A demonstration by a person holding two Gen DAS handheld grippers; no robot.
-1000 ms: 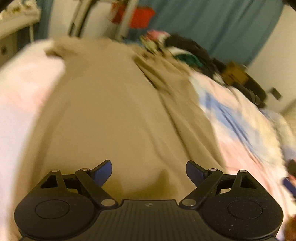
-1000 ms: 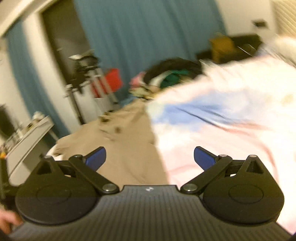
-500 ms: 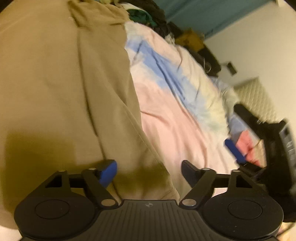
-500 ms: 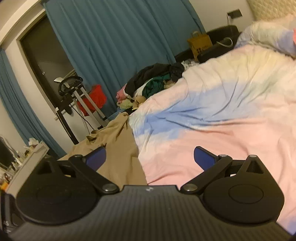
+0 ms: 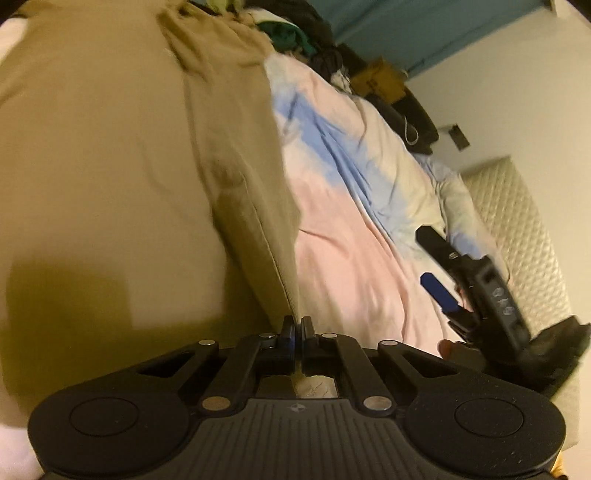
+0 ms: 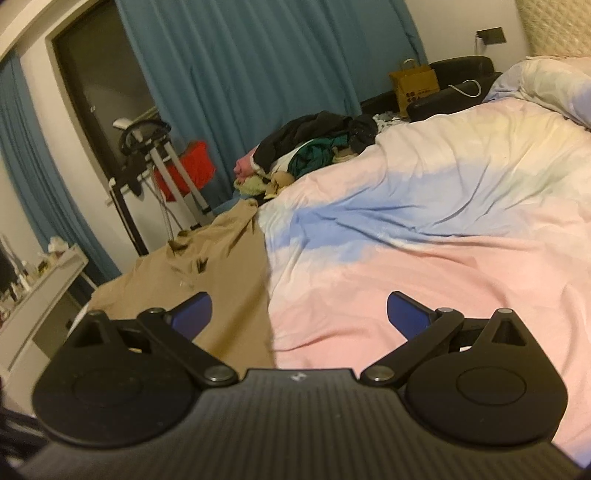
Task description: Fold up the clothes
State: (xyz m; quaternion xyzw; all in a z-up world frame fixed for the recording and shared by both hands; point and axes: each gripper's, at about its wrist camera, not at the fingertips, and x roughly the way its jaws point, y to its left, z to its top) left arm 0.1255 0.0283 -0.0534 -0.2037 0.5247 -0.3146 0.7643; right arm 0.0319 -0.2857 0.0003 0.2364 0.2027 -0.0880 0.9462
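Left gripper (image 5: 295, 326) has just snapped together right at the hem edge of the tan garment (image 5: 110, 166), and it appears to pinch that edge. Best now: lift gently, keep the hem taut. Right gripper (image 6: 299, 314) hangs wide apart, empty, over the duvet (image 6: 424, 240). The garment lies spread flat across the bed, lightly creased.

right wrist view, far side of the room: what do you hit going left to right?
White shelf → exercise bike → red bag → clothes pile → paper bag → wall socket.
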